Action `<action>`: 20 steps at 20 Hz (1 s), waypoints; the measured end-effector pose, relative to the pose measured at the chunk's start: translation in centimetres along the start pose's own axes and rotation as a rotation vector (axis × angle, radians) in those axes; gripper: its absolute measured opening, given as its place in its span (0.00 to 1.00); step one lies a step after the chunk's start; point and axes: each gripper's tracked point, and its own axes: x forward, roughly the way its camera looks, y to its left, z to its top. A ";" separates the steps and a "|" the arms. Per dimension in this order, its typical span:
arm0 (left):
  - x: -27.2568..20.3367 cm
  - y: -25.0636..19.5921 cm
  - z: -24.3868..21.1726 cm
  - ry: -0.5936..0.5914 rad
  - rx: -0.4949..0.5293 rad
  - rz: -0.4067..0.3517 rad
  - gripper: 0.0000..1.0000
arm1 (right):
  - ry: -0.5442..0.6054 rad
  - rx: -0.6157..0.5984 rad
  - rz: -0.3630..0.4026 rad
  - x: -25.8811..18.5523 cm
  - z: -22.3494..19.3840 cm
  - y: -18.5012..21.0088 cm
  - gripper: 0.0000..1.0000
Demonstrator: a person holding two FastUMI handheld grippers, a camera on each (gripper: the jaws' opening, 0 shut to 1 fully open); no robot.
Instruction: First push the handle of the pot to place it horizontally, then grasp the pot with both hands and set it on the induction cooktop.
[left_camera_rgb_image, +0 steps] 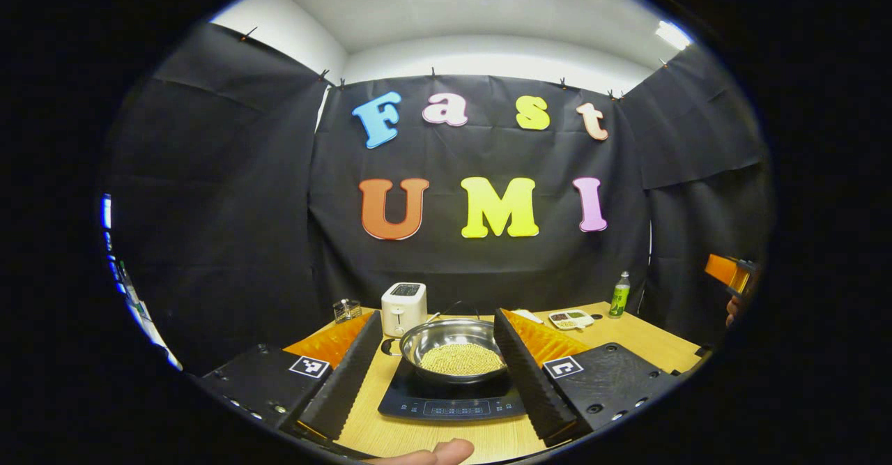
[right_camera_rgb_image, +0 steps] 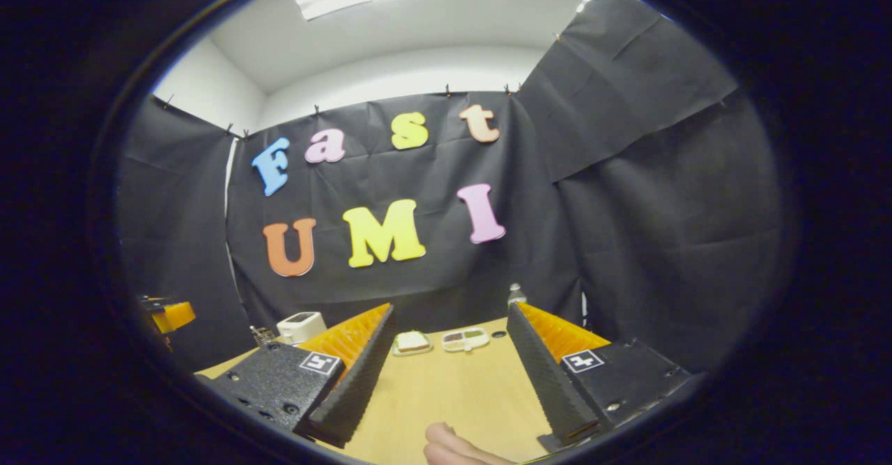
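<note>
Steel pot sits full on the cooktop; both grippers' fingers gape wide and empty, so a late bump could spill its grains.

Left gripper: two long fingers with ribbed, sawtooth inner faces, each mounted on a textured black base plate carrying a square black-and-white marker and recessed screws. Right gripper: identical build, one marker per plate beside each finger root.
</note>
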 end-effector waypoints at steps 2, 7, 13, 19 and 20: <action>-0.8 -1.2 1.5 -0.032 0.003 -0.018 0.95 | -0.031 -0.034 -0.007 -1.8 1.8 -0.7 0.95; -2.8 -2.7 5.3 -0.132 -0.009 -0.046 0.95 | -0.064 -0.060 -0.067 -4.0 4.0 -3.0 0.96; -4.5 -3.6 5.8 -0.156 0.016 -0.037 0.95 | -0.045 -0.049 -0.008 -4.6 3.3 -2.6 0.95; -3.7 -4.4 3.3 -0.090 0.043 -0.044 0.95 | -0.027 -0.058 -0.001 -4.7 2.8 -3.3 0.96; -3.5 -4.4 3.2 -0.088 0.061 -0.037 0.95 | -0.020 -0.060 -0.003 -4.7 2.5 -3.6 0.96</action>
